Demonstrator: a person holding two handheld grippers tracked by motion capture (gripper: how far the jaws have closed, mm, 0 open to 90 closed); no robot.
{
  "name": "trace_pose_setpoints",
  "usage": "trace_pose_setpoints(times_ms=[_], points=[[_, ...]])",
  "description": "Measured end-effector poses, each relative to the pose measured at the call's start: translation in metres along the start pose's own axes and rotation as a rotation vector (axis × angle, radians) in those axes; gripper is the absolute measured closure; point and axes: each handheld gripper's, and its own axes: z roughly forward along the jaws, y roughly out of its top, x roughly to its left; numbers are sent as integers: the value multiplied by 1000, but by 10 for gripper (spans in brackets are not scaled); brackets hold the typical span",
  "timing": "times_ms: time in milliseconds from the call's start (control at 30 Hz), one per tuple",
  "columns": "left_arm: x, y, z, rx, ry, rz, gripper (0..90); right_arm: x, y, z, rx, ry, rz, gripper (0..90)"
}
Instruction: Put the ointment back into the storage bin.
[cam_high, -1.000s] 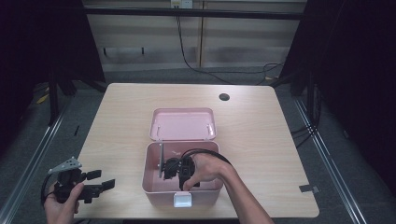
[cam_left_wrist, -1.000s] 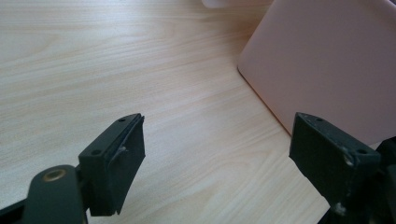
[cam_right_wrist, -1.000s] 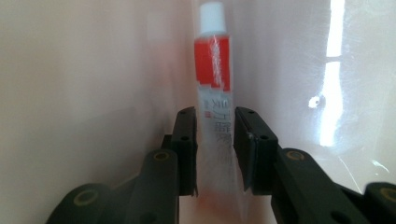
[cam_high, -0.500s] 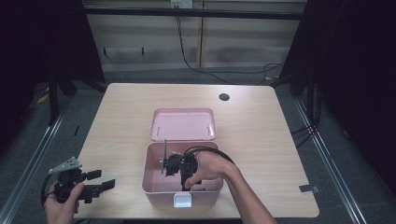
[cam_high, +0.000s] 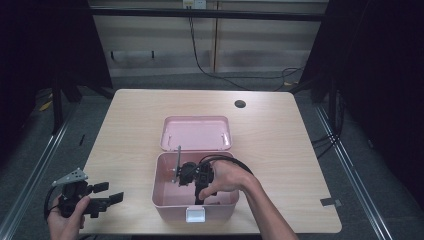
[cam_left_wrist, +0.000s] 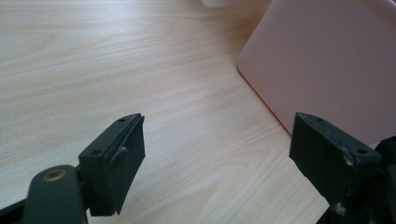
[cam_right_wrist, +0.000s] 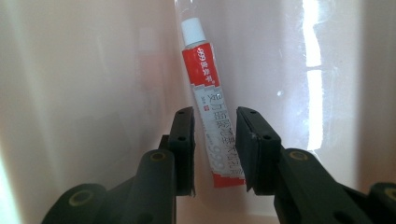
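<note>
One tube (cam_right_wrist: 211, 119), red and white with white cap, printed characters down side, lies slanted on floor of pink box (cam_high: 162, 197). Right gripper (cam_right_wrist: 214, 140) jaws have just been opening, tube between them; pads seem just clear of it. Left gripper (cam_left_wrist: 215, 154) spread wide, holding nothing, over table (cam_left_wrist: 116, 70) beside box.

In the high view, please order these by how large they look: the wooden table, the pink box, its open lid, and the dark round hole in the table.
1. Wooden table.
2. Pink box.
3. Open lid, only slightly smaller; it lies farther from the camera, so this ranking is unsure.
4. Dark round hole.
</note>
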Motion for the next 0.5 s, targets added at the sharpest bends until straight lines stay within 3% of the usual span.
trace_pose_setpoints(times_ms=[500], points=[[0,0,0,7,1,6,181,3,-5,-16,-8,-37,11,672]])
